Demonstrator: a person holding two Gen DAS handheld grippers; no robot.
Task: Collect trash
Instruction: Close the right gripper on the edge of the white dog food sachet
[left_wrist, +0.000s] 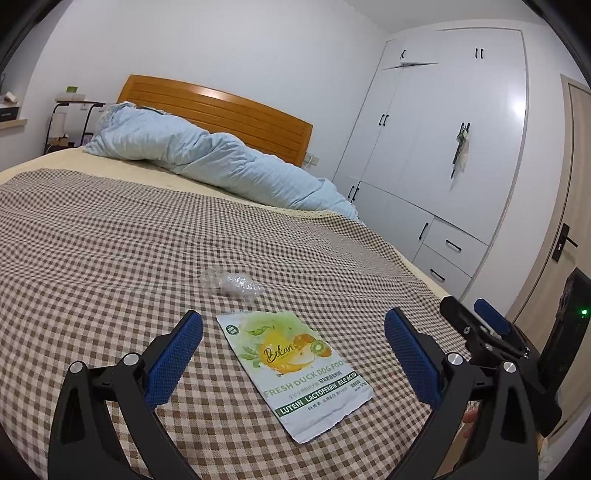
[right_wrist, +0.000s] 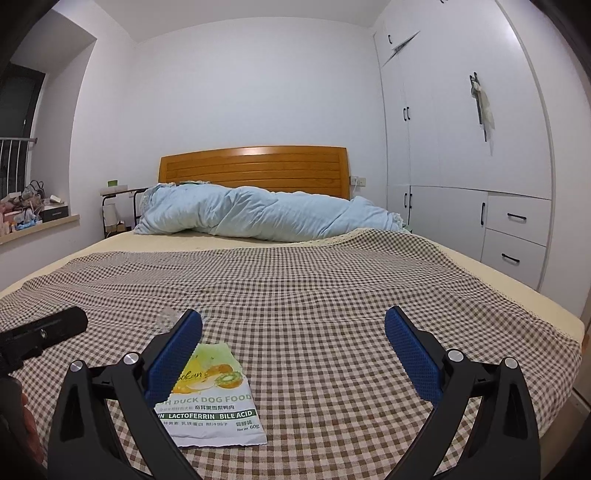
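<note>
A flat white and green dog food pouch (left_wrist: 295, 373) lies on the checked bed cover, between the spread blue fingers of my left gripper (left_wrist: 293, 347), which is open and holds nothing. Just beyond it sits a crumpled clear plastic wrapper (left_wrist: 232, 283). In the right wrist view the dog food pouch (right_wrist: 218, 402) lies low and left, partly behind the left finger of my right gripper (right_wrist: 293, 347), also open and empty. The clear plastic wrapper (right_wrist: 167, 318) shows faintly past that finger. My right gripper (left_wrist: 484, 325) appears at the right edge of the left wrist view.
The checked cover (right_wrist: 332, 295) spans the bed. A rolled light blue duvet (right_wrist: 258, 214) lies along the wooden headboard (right_wrist: 255, 166). White wardrobes (left_wrist: 443, 155) stand on the right, with a door (left_wrist: 569, 229) beyond them. A cluttered window sill (right_wrist: 33, 218) is on the left.
</note>
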